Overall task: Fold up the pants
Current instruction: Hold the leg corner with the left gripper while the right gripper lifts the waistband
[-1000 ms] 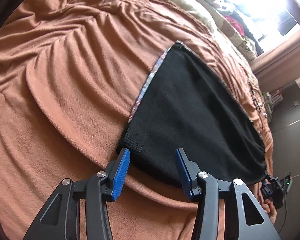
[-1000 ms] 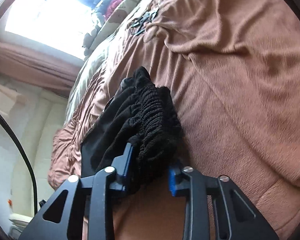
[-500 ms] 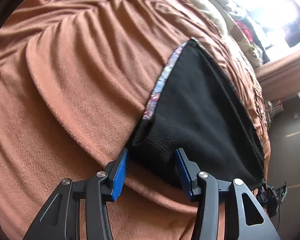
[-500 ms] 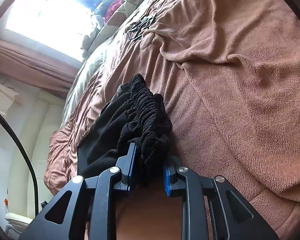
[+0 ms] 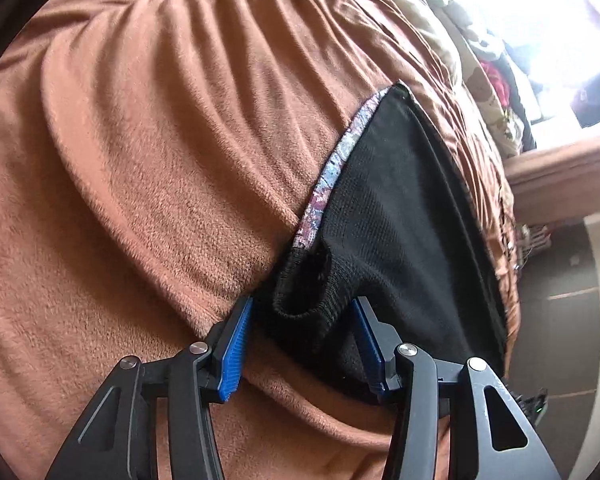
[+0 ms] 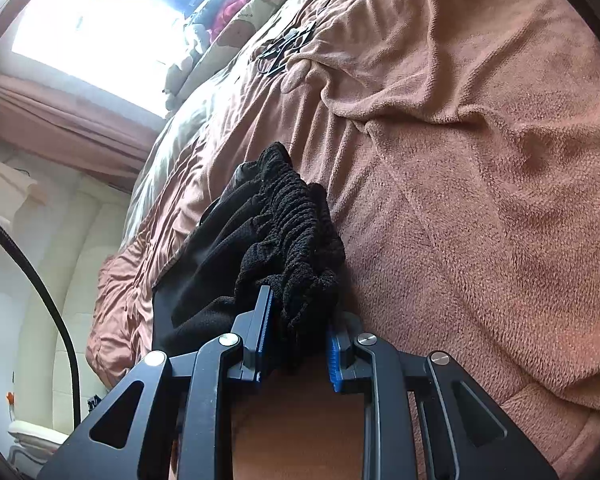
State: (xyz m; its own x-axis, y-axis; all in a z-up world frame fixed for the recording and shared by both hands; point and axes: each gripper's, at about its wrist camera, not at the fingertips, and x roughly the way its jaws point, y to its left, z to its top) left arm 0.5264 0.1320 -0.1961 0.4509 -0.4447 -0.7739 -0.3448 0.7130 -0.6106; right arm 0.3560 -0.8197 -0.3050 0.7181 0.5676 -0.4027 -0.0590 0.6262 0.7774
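Black knit pants (image 5: 404,216) lie on a brown fleece blanket (image 5: 148,152), with a patterned side stripe (image 5: 332,172) along their left edge. My left gripper (image 5: 304,338) is open, its blue pads on either side of the bunched black hem corner (image 5: 304,296); the pads do not press it. In the right wrist view, my right gripper (image 6: 298,344) is shut on the gathered elastic waistband (image 6: 296,236) of the pants, which rises in a ruffled heap just beyond the fingers.
The blanket (image 6: 480,200) covers a bed with deep folds. Pillows and stuffed toys (image 6: 236,16) lie by a bright window at the far end. A black cable (image 6: 48,304) hangs at the left. A cream padded bed side (image 6: 56,240) is below left.
My left gripper has moved forward, so the hem corner now sits between its open pads and has bunched up. My right gripper has closed tighter on the waistband.
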